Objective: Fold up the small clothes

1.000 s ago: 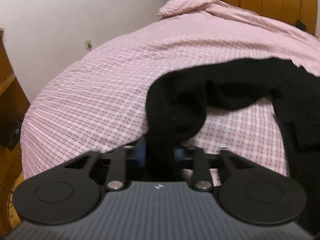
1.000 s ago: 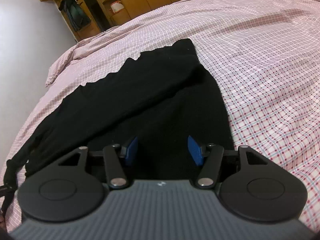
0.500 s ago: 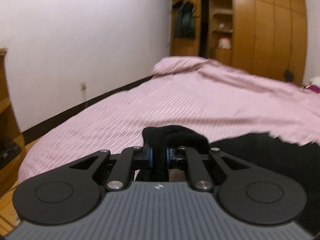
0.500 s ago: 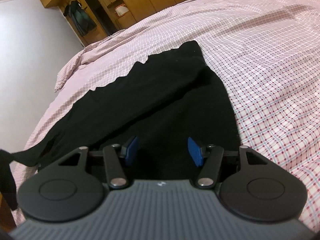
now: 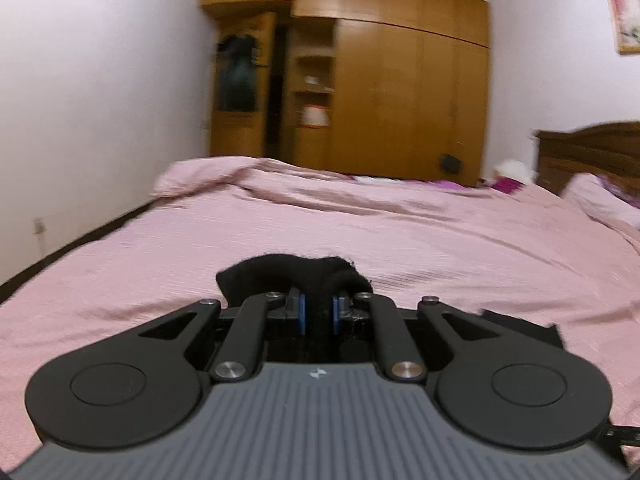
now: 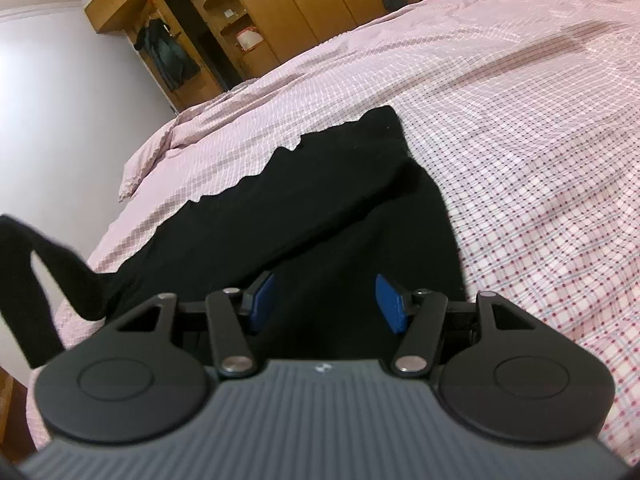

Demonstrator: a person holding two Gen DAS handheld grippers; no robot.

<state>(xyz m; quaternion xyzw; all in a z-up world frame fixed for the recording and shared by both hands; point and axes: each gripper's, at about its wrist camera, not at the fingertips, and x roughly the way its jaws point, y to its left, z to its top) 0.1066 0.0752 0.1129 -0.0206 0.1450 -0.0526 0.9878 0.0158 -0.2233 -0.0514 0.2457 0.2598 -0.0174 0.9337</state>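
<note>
On the bed: 1 black garment (image 6: 360,216) lies spread on the pink checked bedcover (image 6: 540,160), most of it flat, 1 narrow end raised off at the near left edge.
Lifted end: that strip (image 6: 44,252) arcs up clear of the bedcover; I judge it is the part I pinch, raised so it can be carried across for a fold.
Left gripper (image 5: 318,314): my 2 blue fingers (image 5: 301,314) are clamped tight on a bunched wad of the black cloth (image 5: 288,272), which bulges above them.
Right gripper (image 6: 325,300): my 2 fingers (image 6: 390,308) stand apart with nothing pressed between them, hovering over the flat body of the garment; I judge this is to hold it down while the other end travels, though I cannot tell if they touch it.
Count: 1 garment, 2 grippers, 4 fingers.
Beyond: 1 wooden wardrobe (image 5: 400,96) on the far wall, 1 dark coat (image 6: 168,52) hanging by it, 1 headboard (image 5: 592,148) at the right.
</note>
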